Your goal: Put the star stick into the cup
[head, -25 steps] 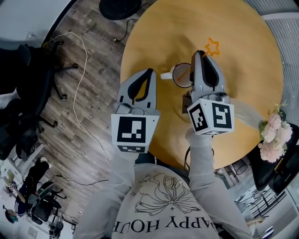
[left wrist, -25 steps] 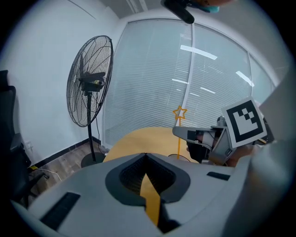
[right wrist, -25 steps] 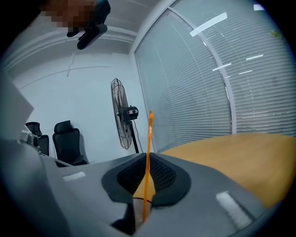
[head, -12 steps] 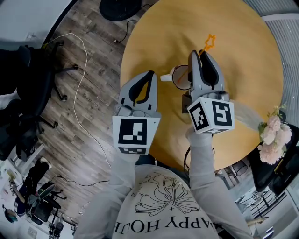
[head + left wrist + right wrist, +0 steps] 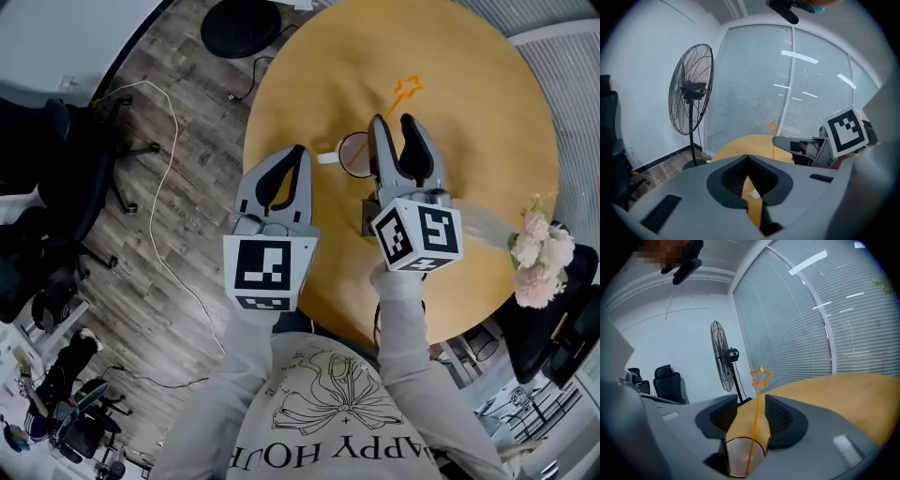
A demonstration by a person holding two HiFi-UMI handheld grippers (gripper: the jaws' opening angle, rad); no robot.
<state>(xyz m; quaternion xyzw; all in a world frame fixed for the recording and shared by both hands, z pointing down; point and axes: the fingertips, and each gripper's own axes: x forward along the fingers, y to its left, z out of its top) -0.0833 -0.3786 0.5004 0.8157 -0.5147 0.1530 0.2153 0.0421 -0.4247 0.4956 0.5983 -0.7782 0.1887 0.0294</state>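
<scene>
The orange star stick [image 5: 405, 91] stands slanted in the white cup [image 5: 354, 155] on the round yellow table [image 5: 469, 112]. In the right gripper view the star stick [image 5: 756, 418] rises out of the cup [image 5: 736, 460] between the spread fingers without touching either pad. My right gripper [image 5: 394, 127] hovers just over the cup; its jaws have just been opening and stand open. My left gripper [image 5: 298, 152] is shut and empty at the table's left edge, beside the cup. From the left gripper [image 5: 748, 159] view, the star stick [image 5: 772, 140] shows ahead to the right.
A pink flower bunch [image 5: 536, 258] sits at the table's right edge. Black office chairs [image 5: 56, 187] and a white cable [image 5: 169, 187] lie on the wood floor to the left. A standing fan [image 5: 691, 89] is by the blinds, its base [image 5: 239, 23] beyond the table.
My right gripper's jaws have spread apart and let go of the star stick, which now leans free in the cup. The left gripper has barely moved.
</scene>
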